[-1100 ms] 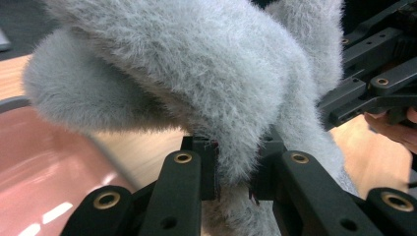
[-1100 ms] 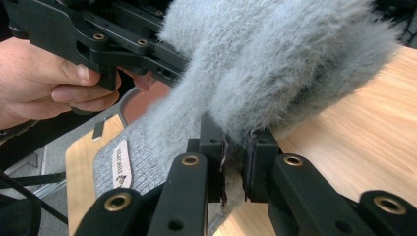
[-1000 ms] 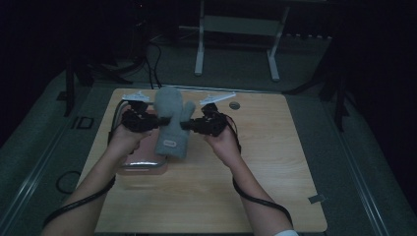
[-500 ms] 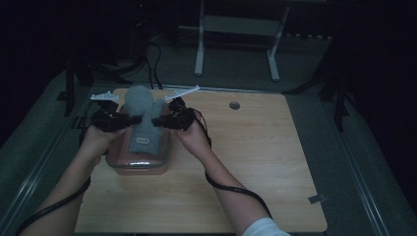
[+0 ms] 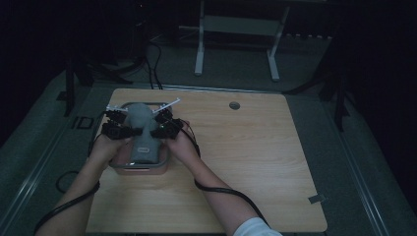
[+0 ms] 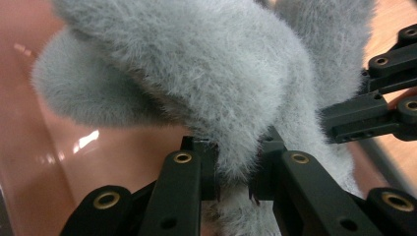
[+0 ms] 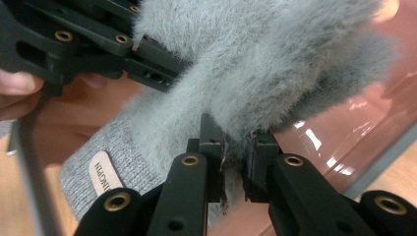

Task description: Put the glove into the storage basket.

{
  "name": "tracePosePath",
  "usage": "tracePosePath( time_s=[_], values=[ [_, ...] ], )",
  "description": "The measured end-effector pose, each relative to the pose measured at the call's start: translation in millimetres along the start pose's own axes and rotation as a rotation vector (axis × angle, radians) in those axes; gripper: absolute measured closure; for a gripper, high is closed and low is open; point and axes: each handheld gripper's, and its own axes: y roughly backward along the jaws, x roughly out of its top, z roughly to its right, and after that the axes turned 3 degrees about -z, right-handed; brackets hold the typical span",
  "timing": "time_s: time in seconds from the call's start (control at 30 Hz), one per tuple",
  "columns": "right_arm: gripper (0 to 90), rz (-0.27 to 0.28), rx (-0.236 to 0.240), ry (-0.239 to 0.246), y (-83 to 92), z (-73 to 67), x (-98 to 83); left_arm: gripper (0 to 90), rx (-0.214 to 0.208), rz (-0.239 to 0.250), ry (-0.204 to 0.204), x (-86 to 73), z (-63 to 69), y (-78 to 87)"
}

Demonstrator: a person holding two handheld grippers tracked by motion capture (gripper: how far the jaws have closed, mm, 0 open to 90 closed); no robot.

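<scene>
A grey fuzzy mitten with a knitted cuff and a pale label hangs over a pink see-through tub at the table's left. My left gripper pinches the mitten's left side and my right gripper its right side. In the left gripper view my jaws are shut on a fold of fur, with the other gripper at the right. In the right gripper view my jaws are shut on the fur above the tub wall.
The wooden table stretches right of the tub, with a round grommet near its far edge. Cables trail from both grippers toward the near edge. A white stand rises behind the table in the dark.
Both hands have carried the mitten leftward and down, from near the table's middle to over the tub. Both grips have stayed shut on it.
</scene>
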Motion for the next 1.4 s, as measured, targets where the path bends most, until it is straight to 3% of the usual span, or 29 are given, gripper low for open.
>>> tracePosePath(
  time_s=[0.27,0.43,0.6,0.7,0.8,0.93,1.03,1.17,1.23,1.3,1.4],
  values=[
    [77.8,-0.070,-0.082,-0.011,-16.7,-2.9,-0.3,77.8,0.037,-0.086,0.026,2.2,-1.0,-19.4],
    [69.5,-0.099,-0.097,-0.008,-20.2,-2.5,-0.4,77.0,0.091,-0.155,-0.002,3.4,2.1,-35.6],
    [61.3,-0.112,-0.095,-0.021,-22.9,-1.5,-2.0,72.4,0.140,-0.189,-0.002,6.5,1.8,-43.5],
    [54.0,-0.082,-0.047,-0.018,-14.4,-1.0,-0.8,64.6,0.153,-0.188,0.017,6.9,-0.6,-44.2],
    [51.3,-0.032,-0.017,-0.008,1.6,-0.1,2.0,53.9,0.169,-0.167,0.033,7.3,0.2,-42.4],
    [41.6,0.018,0.013,0.024,25.2,1.8,3.0,38.0,0.199,-0.061,0.033,6.5,3.2,-30.4],
    [38.9,0.043,0.042,0.024,40.3,7.8,-0.3,32.2,0.176,-0.007,0.048,6.2,2.6,-19.9],
    [27.2,0.068,0.089,0.008,57.9,18.4,-10.1,21.4,0.142,0.071,0.030,2.6,6.8,-6.7],
    [21.5,0.078,0.111,0.017,65.9,22.5,-16.1,16.6,0.139,0.118,-0.004,-0.2,13.0,-0.8],
    [19.4,0.087,0.127,0.021,73.3,26.5,-22.4,16.1,0.097,0.156,-0.014,-2.9,20.6,5.3],
    [18.3,0.111,0.130,0.033,82.4,30.7,-31.3,15.4,0.077,0.175,-0.057,-6.4,35.9,11.8]
  ],
)
